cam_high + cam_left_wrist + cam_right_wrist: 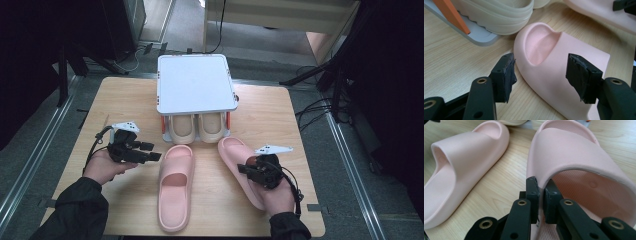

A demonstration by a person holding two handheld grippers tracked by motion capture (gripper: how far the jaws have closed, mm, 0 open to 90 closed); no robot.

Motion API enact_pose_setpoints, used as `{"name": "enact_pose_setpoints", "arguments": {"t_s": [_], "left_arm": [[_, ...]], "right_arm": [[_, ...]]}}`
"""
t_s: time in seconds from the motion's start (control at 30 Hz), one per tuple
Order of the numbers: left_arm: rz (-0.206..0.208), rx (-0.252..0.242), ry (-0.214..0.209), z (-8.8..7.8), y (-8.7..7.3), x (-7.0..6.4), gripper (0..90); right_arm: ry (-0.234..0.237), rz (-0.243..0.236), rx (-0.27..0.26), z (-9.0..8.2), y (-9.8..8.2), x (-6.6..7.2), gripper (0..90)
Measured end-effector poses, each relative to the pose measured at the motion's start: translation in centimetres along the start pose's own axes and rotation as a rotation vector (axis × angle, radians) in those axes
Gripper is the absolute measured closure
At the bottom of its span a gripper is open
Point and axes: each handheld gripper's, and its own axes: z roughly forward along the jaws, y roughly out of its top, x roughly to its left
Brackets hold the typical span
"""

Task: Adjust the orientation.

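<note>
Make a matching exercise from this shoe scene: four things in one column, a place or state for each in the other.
1. left gripper
2. right gripper
3. beige slippers
4. left pink slipper

A. under the rack's white shelf
B. shut on the right pink slipper
C. jaws open, beside the toe
D. flat on the table, ungripped

Pairs: 1-C, 2-B, 3-A, 4-D

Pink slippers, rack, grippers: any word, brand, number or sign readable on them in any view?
None: no readable text in any view.
Pink slippers: plain, no brand mark visible.
Shoe rack: blank white top.
Beige slippers: no print visible.
</note>
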Motion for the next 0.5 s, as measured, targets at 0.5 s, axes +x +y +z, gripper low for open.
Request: {"name": "enact_pose_setpoints", "arguments": {"t_s": [0.5], "left_arm": [[0.044, 0.000, 0.004, 0.4, 0.0, -0.4, 42.9]], "right_arm": [[-0.001, -0.069, 0.082, 2.9, -0.6, 3.6, 84.8]]}}
